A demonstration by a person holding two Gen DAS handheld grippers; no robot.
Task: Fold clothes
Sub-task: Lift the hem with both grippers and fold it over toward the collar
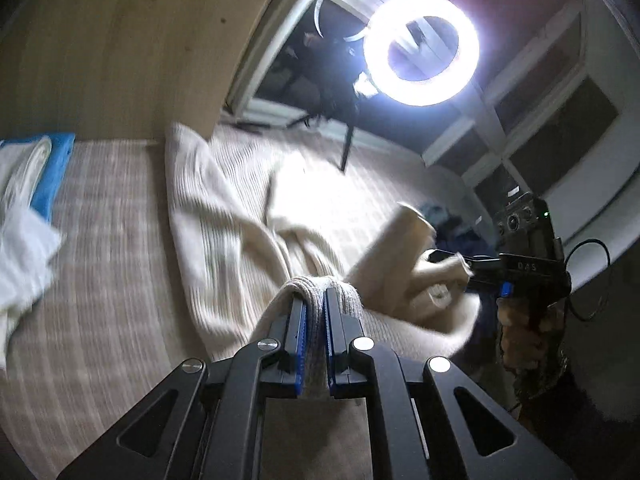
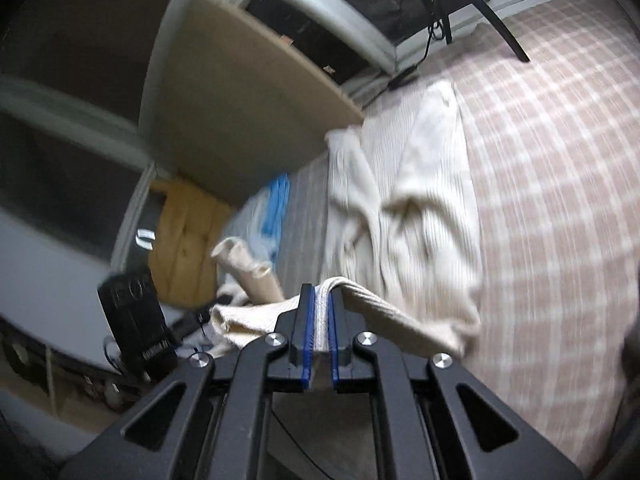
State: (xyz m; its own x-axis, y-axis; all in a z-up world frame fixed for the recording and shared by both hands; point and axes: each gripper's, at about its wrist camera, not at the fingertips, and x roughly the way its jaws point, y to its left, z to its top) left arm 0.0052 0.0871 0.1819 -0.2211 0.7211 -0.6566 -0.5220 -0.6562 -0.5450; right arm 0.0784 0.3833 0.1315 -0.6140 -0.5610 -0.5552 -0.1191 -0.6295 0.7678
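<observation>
A cream ribbed knit sweater [image 1: 224, 216] lies partly spread on the checked bed cover [image 1: 100, 240]. My left gripper [image 1: 316, 294] is shut on a bunched edge of the sweater and lifts it. My right gripper [image 2: 322, 292] is shut on another edge of the same sweater [image 2: 424, 208], lifted above the bed. The right gripper also shows in the left wrist view [image 1: 452, 258] at the right, clamped on cloth. The left gripper shows in the right wrist view [image 2: 208, 314] at the lower left, holding cloth.
A blue and white folded cloth pile [image 1: 36, 184] lies at the left of the bed. A ring light [image 1: 420, 50] on a black tripod [image 1: 346, 144] stands at the far edge. A wooden headboard [image 1: 120, 48] borders the bed. Window frames [image 1: 560, 128] are at the right.
</observation>
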